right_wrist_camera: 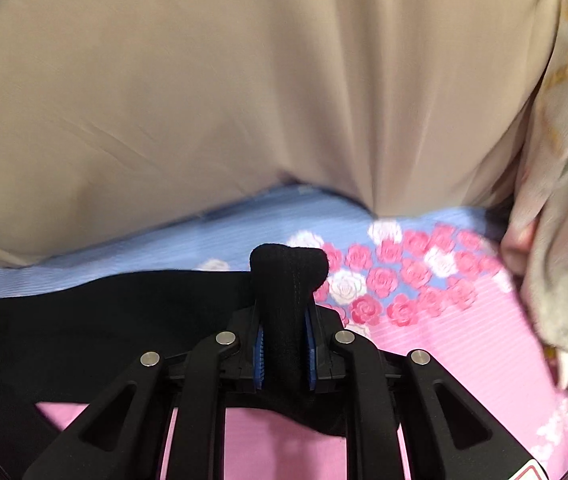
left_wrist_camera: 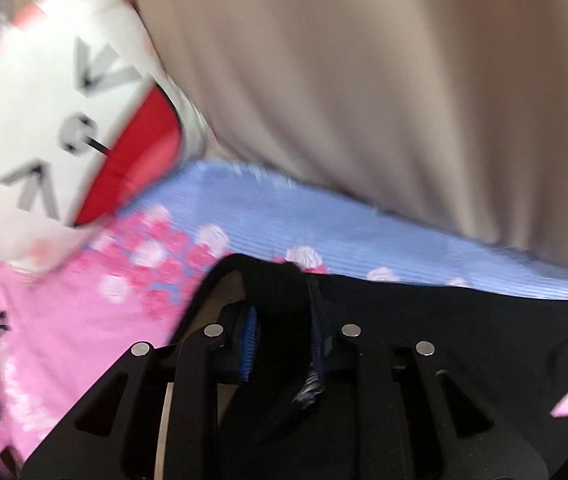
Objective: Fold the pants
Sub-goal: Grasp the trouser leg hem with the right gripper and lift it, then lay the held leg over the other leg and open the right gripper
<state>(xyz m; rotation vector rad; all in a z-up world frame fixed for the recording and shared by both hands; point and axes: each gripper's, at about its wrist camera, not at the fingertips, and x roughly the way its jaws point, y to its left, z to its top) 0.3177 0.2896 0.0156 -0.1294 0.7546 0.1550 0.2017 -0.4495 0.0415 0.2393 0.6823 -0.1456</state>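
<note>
Both grippers are clamped on the black pants (right_wrist_camera: 84,320): the left gripper (left_wrist_camera: 284,344) pinches a bunched edge between its blue pads, and the right gripper (right_wrist_camera: 287,344) squeezes a rolled tuft that pokes out past its fingertips. The cloth stretches between them, its long axis running across from one hand to the other over the pink-and-blue rose-print sheet (right_wrist_camera: 443,340). Neither hand looks nearer, so the fold probably needs both moving together toward the beige cover (right_wrist_camera: 244,80) or back.
</note>
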